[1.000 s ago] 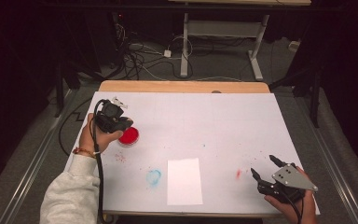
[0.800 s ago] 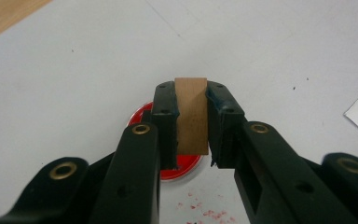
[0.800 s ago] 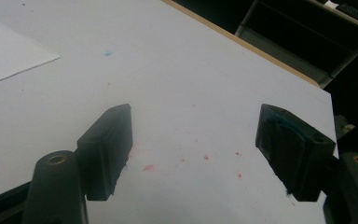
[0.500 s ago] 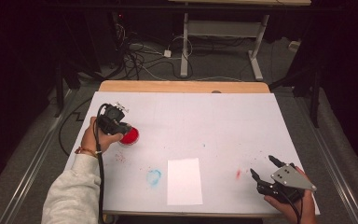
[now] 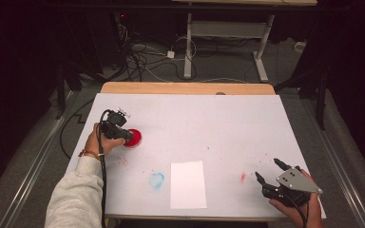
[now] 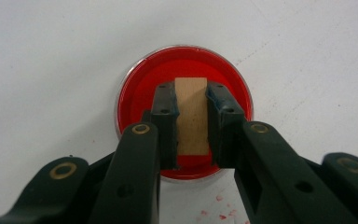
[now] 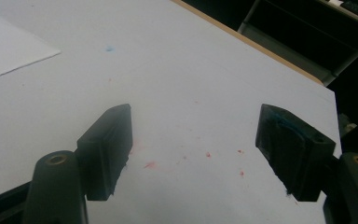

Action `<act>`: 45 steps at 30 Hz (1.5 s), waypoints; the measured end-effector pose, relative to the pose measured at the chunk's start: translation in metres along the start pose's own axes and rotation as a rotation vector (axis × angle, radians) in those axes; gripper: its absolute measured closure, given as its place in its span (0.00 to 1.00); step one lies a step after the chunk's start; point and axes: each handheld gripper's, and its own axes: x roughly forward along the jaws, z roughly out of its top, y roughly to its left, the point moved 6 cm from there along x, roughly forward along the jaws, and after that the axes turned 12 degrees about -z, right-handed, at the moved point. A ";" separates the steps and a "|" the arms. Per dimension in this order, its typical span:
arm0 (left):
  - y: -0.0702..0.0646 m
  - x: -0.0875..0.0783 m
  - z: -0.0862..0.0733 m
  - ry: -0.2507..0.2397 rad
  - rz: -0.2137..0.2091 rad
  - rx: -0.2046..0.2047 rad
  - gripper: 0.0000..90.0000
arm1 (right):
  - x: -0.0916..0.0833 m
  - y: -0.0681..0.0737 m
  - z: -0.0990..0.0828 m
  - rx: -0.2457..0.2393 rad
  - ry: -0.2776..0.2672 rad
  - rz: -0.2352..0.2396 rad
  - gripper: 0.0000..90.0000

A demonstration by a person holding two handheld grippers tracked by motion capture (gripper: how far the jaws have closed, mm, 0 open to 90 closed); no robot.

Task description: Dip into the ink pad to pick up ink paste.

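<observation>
Wooden block sits clamped in left tool over red dish; right tool gapes.

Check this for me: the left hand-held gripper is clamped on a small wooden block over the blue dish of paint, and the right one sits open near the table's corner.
One slip: the dish is red, not blue, as the left gripper view shows. The left hand-held gripper does clamp the wooden block over it, and the right hand-held gripper sits open.
</observation>
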 end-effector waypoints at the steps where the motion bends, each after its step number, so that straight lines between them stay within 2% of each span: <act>1: 0.001 0.000 0.000 -0.005 -0.007 -0.003 0.82 | 0.000 0.000 0.000 -0.001 0.000 0.000 0.31; 4: 0.001 0.001 -0.001 -0.010 -0.007 -0.006 0.82 | 0.000 0.000 0.000 -0.001 0.000 0.000 0.31; 11: -0.003 0.003 0.001 0.022 0.044 0.010 0.82 | 0.000 0.001 0.001 -0.001 -0.001 0.001 0.31; 16: 0.000 0.002 0.000 -0.005 0.008 -0.017 0.82 | -0.001 0.001 0.001 0.000 -0.001 0.001 0.31; 24: 0.000 0.003 -0.001 -0.007 0.006 -0.019 0.82 | -0.001 0.000 0.001 -0.002 -0.002 -0.001 0.31; 33: 0.000 0.003 0.000 -0.002 0.010 -0.016 0.82 | -0.001 0.000 0.001 -0.001 -0.005 -0.001 0.31; 45: -0.003 0.004 0.001 0.015 0.041 -0.007 0.82 | -0.002 0.000 0.001 0.000 -0.005 -0.004 0.31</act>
